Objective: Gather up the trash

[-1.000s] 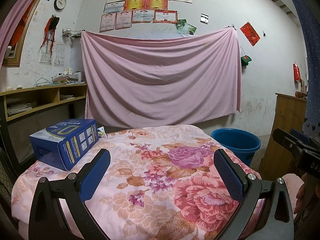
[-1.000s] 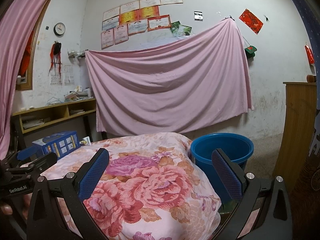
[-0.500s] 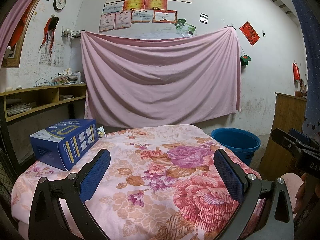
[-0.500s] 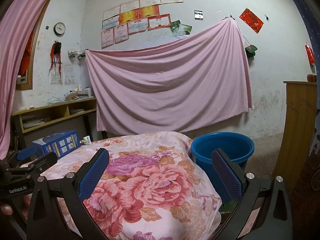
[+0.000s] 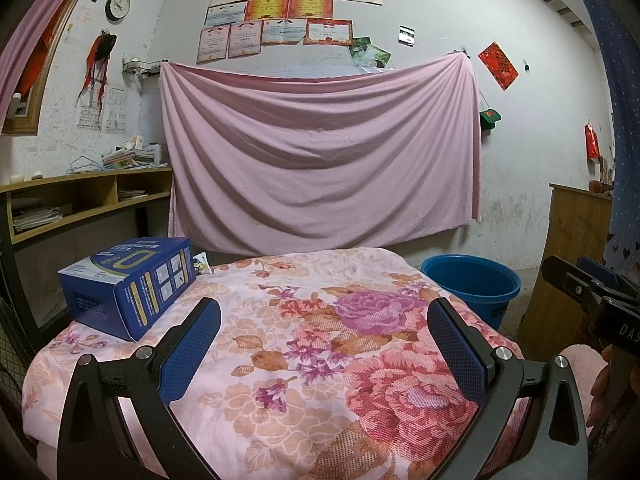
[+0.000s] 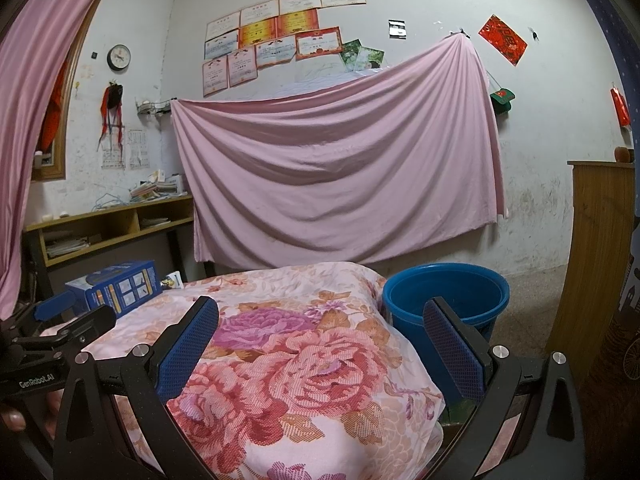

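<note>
Both grippers were wide open, nothing held: left gripper (image 5: 324, 320) and right gripper (image 6: 320, 320) hovered level over the floral cloth (image 5: 320, 360), side by side, pointing fwd. Trash: blue box (image 5: 128, 284) sat on the cloth's far-left corner, w/ a small packet (image 5: 201, 263) just behind it; blue bucket (image 6: 446, 292) stood on the floor beyond the right edge. Risk, imo: box is broad, so a corner pinch could slip, or drag the loose cloth.

White wall (image 5: 440, 8) — pink sheet (image 5: 320, 152) hung, wooden shelf (image 5: 88, 196) left.
</note>
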The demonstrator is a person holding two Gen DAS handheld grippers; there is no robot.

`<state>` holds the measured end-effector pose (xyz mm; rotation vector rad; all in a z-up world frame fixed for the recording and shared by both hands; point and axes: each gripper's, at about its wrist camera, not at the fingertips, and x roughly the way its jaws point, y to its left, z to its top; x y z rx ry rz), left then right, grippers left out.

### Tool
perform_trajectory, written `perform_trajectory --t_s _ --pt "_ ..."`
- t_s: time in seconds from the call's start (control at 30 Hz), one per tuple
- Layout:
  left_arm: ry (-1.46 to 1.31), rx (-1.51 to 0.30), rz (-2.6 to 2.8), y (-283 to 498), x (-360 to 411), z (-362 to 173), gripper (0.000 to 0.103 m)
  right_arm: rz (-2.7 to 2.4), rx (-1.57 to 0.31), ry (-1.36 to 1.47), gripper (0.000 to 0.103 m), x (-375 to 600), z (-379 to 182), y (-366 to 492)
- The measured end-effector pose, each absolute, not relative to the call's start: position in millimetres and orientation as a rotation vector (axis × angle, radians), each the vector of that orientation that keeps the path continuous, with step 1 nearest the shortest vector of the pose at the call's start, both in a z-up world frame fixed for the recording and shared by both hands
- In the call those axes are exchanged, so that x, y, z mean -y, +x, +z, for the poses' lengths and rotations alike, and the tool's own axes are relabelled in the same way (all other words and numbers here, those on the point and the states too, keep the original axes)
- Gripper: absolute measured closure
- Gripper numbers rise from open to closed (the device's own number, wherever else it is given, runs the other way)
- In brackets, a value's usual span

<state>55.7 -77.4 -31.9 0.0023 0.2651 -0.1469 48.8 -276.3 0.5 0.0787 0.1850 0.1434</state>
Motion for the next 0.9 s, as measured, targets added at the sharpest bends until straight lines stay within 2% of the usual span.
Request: perform_trajectory --t_s 0.9 --pt "0.019 -0.266 -0.174 56.1 70.6 -35.4 0.002 0.146 -0.190 0.077 0.000 273.7 -2.2 47.3"
